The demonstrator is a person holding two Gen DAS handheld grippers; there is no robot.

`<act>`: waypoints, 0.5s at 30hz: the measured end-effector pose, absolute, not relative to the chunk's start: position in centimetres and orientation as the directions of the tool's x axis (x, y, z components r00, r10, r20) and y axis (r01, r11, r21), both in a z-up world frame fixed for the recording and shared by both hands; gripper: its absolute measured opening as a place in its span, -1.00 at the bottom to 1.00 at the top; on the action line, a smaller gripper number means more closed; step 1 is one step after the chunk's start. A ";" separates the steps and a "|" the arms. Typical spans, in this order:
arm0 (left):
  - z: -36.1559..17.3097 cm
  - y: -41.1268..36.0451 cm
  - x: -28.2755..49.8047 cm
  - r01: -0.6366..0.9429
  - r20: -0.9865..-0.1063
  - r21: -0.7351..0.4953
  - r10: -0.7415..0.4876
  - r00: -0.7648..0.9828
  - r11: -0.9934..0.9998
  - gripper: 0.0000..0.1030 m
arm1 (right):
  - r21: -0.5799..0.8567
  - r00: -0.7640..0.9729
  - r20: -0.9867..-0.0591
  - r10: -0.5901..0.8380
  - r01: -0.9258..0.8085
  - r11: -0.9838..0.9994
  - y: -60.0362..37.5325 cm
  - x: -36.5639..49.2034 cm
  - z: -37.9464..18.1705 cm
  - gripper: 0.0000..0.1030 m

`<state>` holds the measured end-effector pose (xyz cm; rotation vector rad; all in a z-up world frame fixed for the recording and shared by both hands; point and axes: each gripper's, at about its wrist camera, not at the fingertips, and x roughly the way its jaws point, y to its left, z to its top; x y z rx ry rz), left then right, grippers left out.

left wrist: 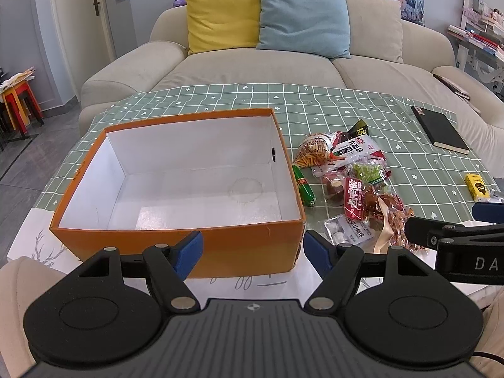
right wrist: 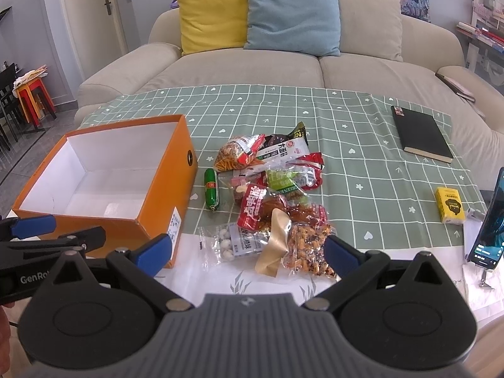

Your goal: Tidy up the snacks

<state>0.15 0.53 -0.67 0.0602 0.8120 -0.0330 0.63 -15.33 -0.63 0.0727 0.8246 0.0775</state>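
Snacks (right wrist: 267,195) on checked tablecloth (right wrist: 362,145).

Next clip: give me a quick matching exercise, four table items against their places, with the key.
Items:
1. orange box
2. green sausage
3. black notebook
4. yellow carton

Places:
A. far right of the cloth, towards the sofa
B. left side of the table, open and holding nothing
C. near the phone at the right edge
D. between the box and the snack pile

Pairs: 1-B, 2-D, 3-A, 4-C
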 end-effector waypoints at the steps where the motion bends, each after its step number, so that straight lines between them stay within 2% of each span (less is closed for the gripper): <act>1: -0.6 0.5 0.2 0.052 -0.726 0.041 -0.006 0.688 0.998 0.65 | 0.095 0.677 -0.730 0.097 -0.040 0.995 -15.3 0.6 -0.6 0.93; 15: -0.6 0.5 0.2 0.052 -0.726 0.041 -0.006 0.687 0.998 0.65 | 0.095 0.675 -0.731 0.097 -0.039 0.995 -15.3 0.6 -0.7 0.93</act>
